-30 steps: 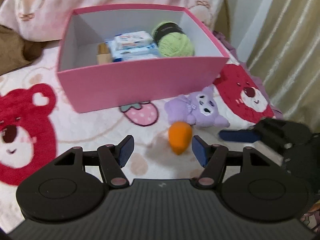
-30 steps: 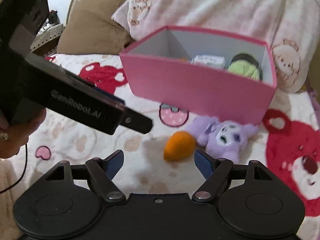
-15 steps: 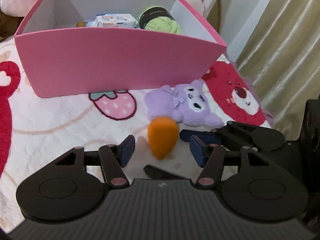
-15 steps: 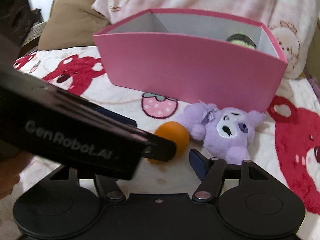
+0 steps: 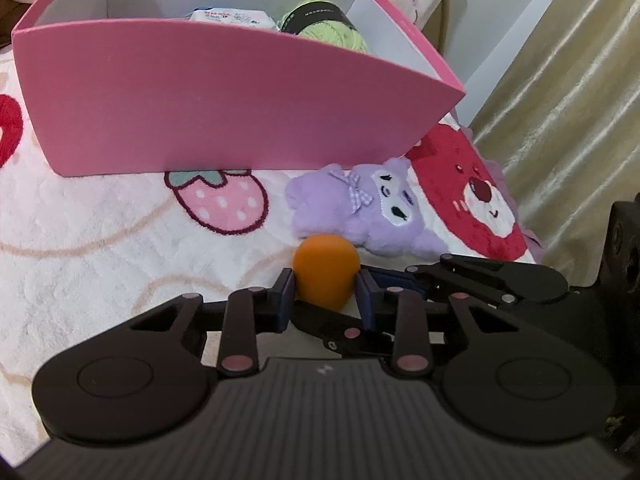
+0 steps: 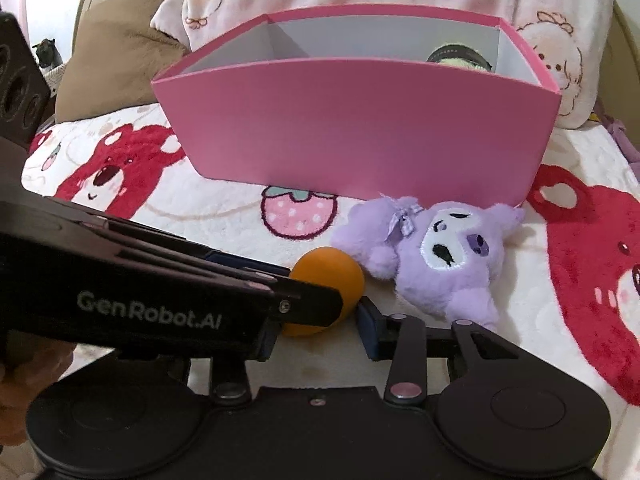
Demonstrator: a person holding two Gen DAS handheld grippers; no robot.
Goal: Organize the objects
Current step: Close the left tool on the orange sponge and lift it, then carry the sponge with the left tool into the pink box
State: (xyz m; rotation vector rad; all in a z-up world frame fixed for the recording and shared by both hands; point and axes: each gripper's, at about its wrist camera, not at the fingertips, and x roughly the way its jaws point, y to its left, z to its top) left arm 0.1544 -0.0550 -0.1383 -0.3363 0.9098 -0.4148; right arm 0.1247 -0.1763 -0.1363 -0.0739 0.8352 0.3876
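Left to right on the bear-print blanket (image 5: pixel 100 248): pink box (image 5: pixel 240 100) sat toward the blanket's back edge, white inside, holding a wipes pack (image 5: pixel 232 18) and a green yarn ball (image 5: pixel 332 34) at its right end. Orange egg-shaped sponge (image 5: pixel 325 270) lay on the blanket in front of the box, smooth, matte, rounded end facing up and away. Left gripper (image 5: pixel 325 292) was clamped on it, both blue pads pressed into its sides after just closing. Purple plush toy (image 5: pixel 368 212) lay just right of the sponge, touching it, face up, with a checked bow. Right gripper (image 6: pixel 320 322) had also been closing around the same sponge; right pad sat at its edge, left pad was hidden behind the left gripper's body, so contact couldn't be confirmed. Beige curtain (image 5: pixel 560 80) ran past the blanket's right edge
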